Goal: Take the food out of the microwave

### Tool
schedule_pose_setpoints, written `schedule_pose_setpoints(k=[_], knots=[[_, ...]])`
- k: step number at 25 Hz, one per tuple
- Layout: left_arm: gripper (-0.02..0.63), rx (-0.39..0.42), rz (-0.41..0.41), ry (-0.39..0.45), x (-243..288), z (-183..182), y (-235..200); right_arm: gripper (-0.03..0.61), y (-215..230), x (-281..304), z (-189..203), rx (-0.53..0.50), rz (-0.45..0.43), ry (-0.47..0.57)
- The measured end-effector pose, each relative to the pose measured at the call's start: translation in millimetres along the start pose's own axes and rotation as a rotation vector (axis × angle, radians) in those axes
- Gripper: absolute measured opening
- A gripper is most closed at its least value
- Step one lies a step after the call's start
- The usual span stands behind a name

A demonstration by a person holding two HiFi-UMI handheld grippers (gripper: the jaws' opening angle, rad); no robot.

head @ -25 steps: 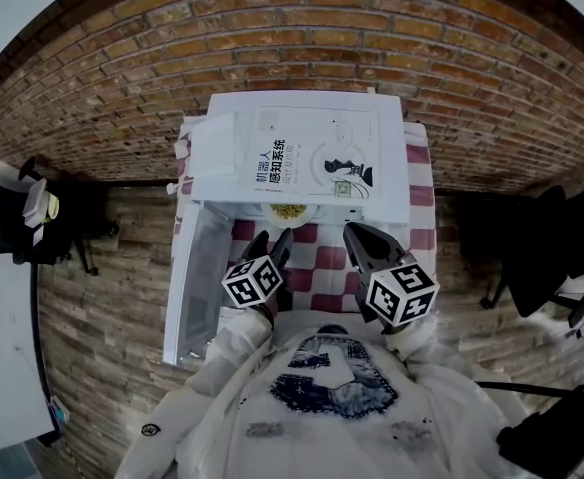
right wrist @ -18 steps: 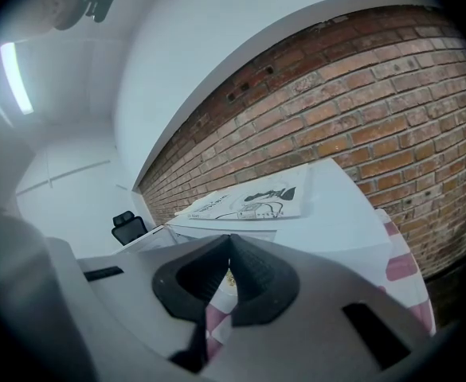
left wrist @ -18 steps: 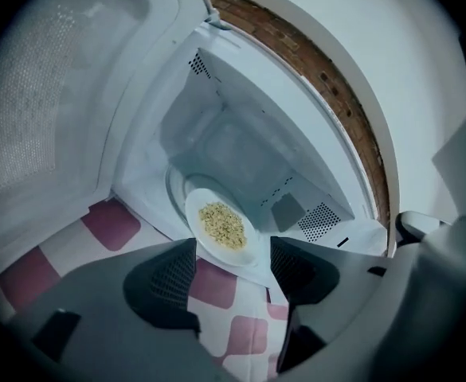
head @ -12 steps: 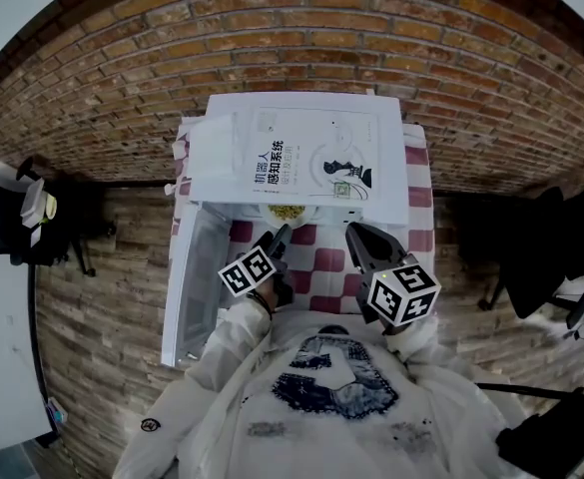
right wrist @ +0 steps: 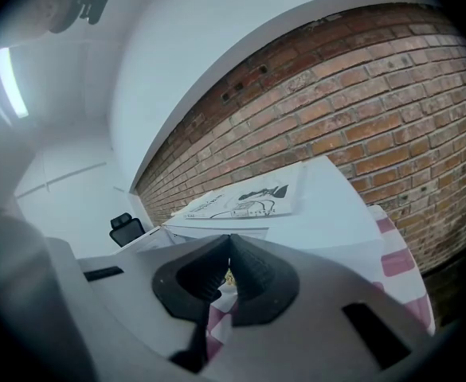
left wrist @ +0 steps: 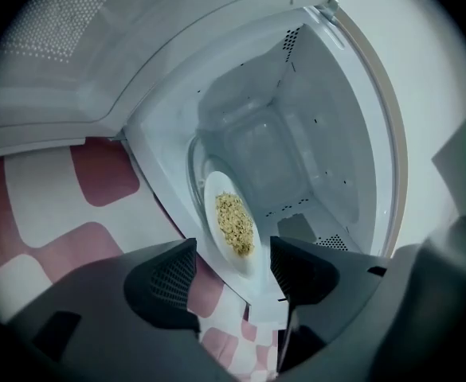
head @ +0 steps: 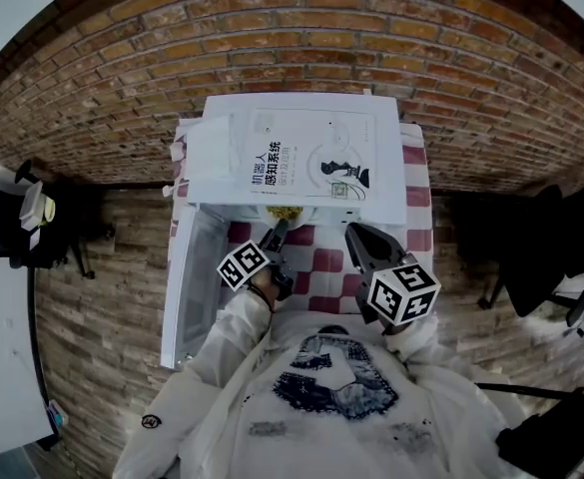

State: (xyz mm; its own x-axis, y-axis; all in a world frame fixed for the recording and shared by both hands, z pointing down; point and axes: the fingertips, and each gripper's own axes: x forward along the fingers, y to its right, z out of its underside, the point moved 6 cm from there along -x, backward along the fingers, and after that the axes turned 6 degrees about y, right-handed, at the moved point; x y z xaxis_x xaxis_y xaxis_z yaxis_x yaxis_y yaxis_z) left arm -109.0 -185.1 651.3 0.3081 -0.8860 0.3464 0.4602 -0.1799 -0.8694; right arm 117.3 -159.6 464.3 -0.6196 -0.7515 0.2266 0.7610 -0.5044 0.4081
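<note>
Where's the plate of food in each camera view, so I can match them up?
Head view: the plate of food is at centre, in the mouth of the microwave.
Left gripper view: centre, inside the open microwave.
Right gripper view: only a yellowish sliver at low centre, probably the food.
Shared landmark: the checked cloth.

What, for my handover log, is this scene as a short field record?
microwave: door open, swung to the left
plate: inside the microwave, holding food
left gripper: jaws apart, at the opening, aimed at the plate, not closed on it
right gripper: jaws together, empty, outside the microwave
book: lying on top of the microwave
</note>
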Motion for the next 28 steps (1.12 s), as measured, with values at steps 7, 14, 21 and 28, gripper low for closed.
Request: schedule_pose_setpoints(k=[7,14,21,28], knots=[[0.294,-0.102,0.023,-0.003,7,3,-5,0.014,3,-1,1,0.013,0.005,-0.001],[0.273,-0.124,0.027,-0.013,12,6,-6,0.014,5,-2,2,0.023,0.008,-0.001],[0.242,-0.118,0.035,-0.031,17,8,-2,0.014,6,-3,2,0.034,0.009,0.002],[0.210,-0.127,0.032,-0.045,21,9,-5,0.014,8,-4,3,0.050,0.012,0.006]])
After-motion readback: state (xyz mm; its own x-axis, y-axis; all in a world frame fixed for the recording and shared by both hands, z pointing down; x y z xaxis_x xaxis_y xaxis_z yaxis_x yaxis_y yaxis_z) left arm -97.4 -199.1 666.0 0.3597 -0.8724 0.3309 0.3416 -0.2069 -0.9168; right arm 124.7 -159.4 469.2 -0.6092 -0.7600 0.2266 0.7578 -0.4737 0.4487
